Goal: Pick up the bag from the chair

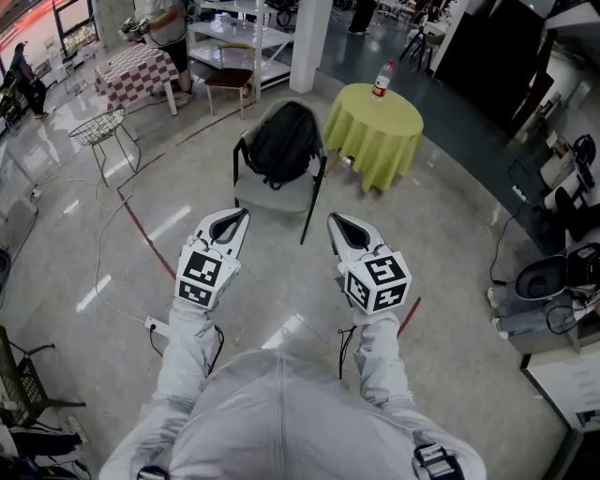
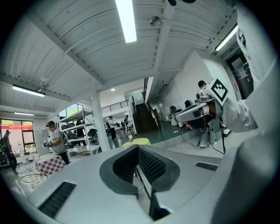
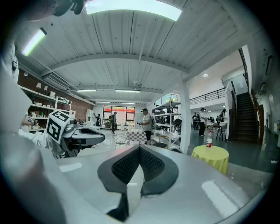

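Observation:
A black backpack [image 1: 282, 142] rests upright on a grey chair [image 1: 272, 192] with black legs, straight ahead in the head view. My left gripper [image 1: 232, 222] and right gripper [image 1: 340, 225] are held side by side short of the chair, tips pointing at it. Both are shut with nothing between the jaws. The left gripper view shows shut jaws [image 2: 138, 148] tilted up toward the ceiling, the right gripper [image 2: 199, 114] off to its side. The right gripper view shows its shut jaws [image 3: 140, 148] and the left gripper [image 3: 85, 139]. The bag is hidden in both gripper views.
A round table with a yellow-green cloth [image 1: 375, 127] and a bottle [image 1: 382, 79] stands right of the chair. A wire basket stand [image 1: 99, 128], a checkered table [image 1: 136, 73], a white pillar [image 1: 309, 42] and a person [image 1: 169, 28] lie beyond. Cables cross the floor at left.

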